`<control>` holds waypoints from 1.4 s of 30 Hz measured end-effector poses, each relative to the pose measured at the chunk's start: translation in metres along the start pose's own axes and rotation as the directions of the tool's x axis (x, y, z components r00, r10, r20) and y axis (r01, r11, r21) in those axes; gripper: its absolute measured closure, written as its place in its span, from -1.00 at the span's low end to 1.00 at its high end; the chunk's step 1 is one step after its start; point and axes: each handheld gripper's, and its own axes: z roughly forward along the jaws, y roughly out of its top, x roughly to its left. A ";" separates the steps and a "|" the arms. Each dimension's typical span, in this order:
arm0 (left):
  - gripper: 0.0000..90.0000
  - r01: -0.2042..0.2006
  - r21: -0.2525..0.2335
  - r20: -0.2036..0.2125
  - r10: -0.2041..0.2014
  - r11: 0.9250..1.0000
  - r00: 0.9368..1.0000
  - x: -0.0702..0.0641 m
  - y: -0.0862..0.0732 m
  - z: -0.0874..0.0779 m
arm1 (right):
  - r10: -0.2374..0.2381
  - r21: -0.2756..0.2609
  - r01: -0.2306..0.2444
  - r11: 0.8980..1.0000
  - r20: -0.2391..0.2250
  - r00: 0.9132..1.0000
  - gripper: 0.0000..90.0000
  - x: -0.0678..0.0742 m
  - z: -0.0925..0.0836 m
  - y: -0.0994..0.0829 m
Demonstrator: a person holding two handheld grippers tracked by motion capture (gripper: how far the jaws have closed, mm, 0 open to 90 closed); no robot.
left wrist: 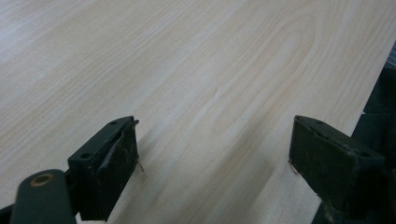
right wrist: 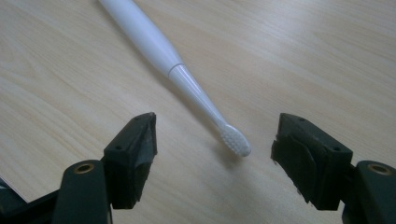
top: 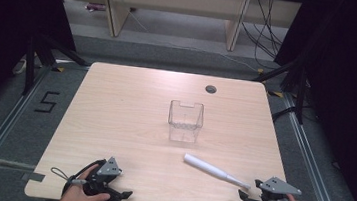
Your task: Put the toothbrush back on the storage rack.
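A white electric toothbrush (top: 214,170) lies flat on the wooden table (top: 125,110), its brush head toward the near right corner. My right gripper (top: 249,189) rests just beyond that head, open. In the right gripper view the bristle head (right wrist: 235,140) lies between the wide-apart jaws of my right gripper (right wrist: 215,154), touching neither. A clear plastic cup (top: 185,121) stands upright near the table's middle, empty. My left gripper (top: 125,185) sits at the near left edge, held by a hand; its jaws (left wrist: 212,158) stand wide apart over bare wood.
A dark round cable hole (top: 211,89) sits near the table's far edge. Black stands (top: 35,55) and cables flank the table on the grey floor. The table's near edge (left wrist: 373,93) runs close by the left gripper.
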 end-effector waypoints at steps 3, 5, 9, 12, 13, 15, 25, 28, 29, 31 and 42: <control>-0.67 -0.001 -0.002 -0.002 0.001 1.000 1.000 0.000 0.000 0.000 | 0.029 0.001 -0.029 1.000 -0.003 1.000 -0.33 0.001 0.000 0.000; -0.67 -0.002 -0.001 -0.002 0.002 1.000 1.000 0.000 0.000 0.000 | 0.055 0.015 -0.055 0.998 -0.015 0.998 -0.33 0.003 0.000 0.001; -0.67 0.000 0.001 0.003 0.000 1.000 1.000 0.000 0.000 0.001 | 0.043 -0.014 -0.043 0.999 -0.032 0.999 -0.30 0.002 -0.001 0.008; -0.67 -0.001 0.002 0.000 0.001 1.000 1.000 0.000 0.000 0.001 | 0.092 -0.037 -0.094 0.995 -0.055 0.994 -0.26 0.007 0.000 0.011; -0.67 0.011 -0.008 0.008 -0.011 1.000 1.000 -0.001 0.000 0.001 | 0.108 -0.043 -0.111 0.993 -0.074 0.991 -0.24 0.011 -0.001 0.013; -0.67 0.003 -0.001 0.007 -0.003 1.000 1.000 0.000 0.000 0.000 | 0.095 -0.053 -0.099 0.994 -0.077 0.993 -0.22 0.013 0.000 0.015; -0.67 -0.005 0.005 -0.001 0.005 1.000 1.000 0.001 0.000 0.001 | 0.029 -0.070 -0.039 0.997 -0.139 0.990 0.05 0.017 0.009 0.026; -0.67 0.001 0.003 -0.002 -0.001 1.000 1.000 0.001 0.000 0.001 | 0.017 -0.063 -0.026 0.998 -0.146 0.989 0.19 0.021 0.011 0.030; -0.67 0.002 0.004 -0.003 -0.002 1.000 1.000 0.001 0.000 0.001 | 0.010 -0.068 -0.021 0.997 -0.155 0.988 0.29 0.023 0.014 0.033; -0.67 0.000 0.005 -0.002 0.000 1.000 1.000 0.001 0.000 0.001 | -0.013 -0.074 0.001 0.997 -0.161 0.987 0.52 0.027 0.018 0.040; -0.67 0.004 0.001 -0.003 -0.004 1.000 1.000 0.001 0.000 0.001 | -0.042 -0.075 0.025 0.997 -0.231 0.972 0.99 0.040 0.044 0.062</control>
